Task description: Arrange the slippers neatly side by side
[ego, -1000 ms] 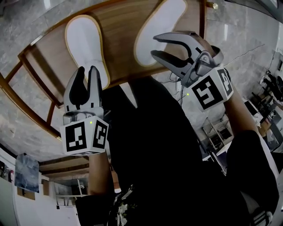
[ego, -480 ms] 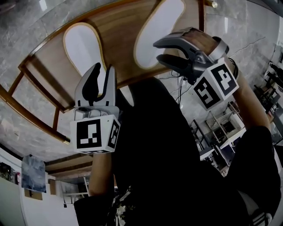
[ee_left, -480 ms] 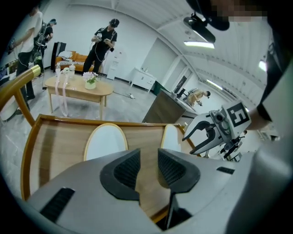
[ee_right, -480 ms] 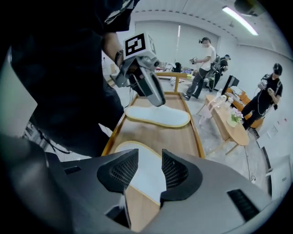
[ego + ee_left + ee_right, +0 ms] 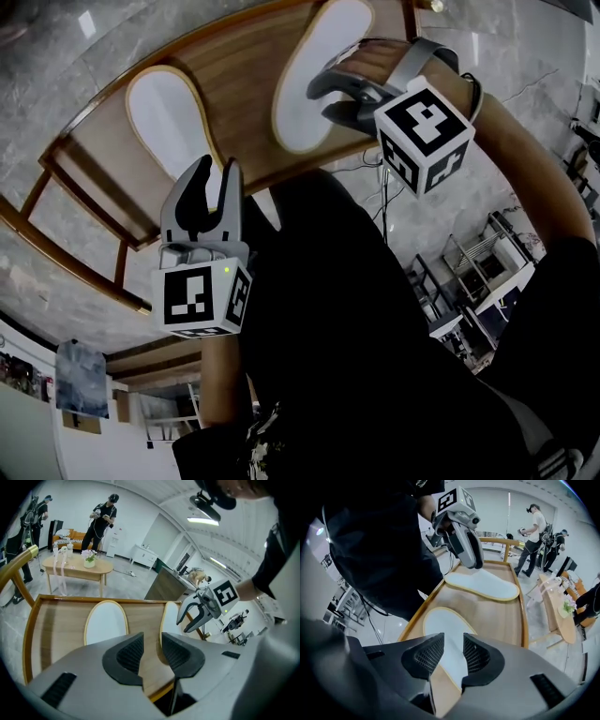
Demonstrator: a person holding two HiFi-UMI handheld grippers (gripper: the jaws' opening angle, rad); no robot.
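Observation:
Two white slippers with tan rims lie on a wooden bench (image 5: 246, 75). In the head view the left slipper (image 5: 167, 112) is angled away from the right slipper (image 5: 314, 80). My right gripper (image 5: 321, 101) hangs over the right slipper's near end, jaws closing. The right gripper view shows that slipper (image 5: 443, 630) in the gap between the jaws of the right gripper (image 5: 453, 645), pads not visibly pressing it. My left gripper (image 5: 216, 173) hovers at the bench's near edge, jaws partly apart and empty. In the left gripper view, both slippers (image 5: 105, 623) (image 5: 168, 616) lie beyond the left gripper (image 5: 152, 641).
The bench has raised wooden rails (image 5: 75, 211) along its ends and stands on a marble floor (image 5: 75, 56). Cables (image 5: 375, 178) and metal racks (image 5: 469, 272) lie to the right. People stand near an oval table (image 5: 77, 566) in the background.
My right gripper has swung up and left over the right slipper and its jaws have narrowed. The left gripper has drifted slightly right, jaws unchanged.

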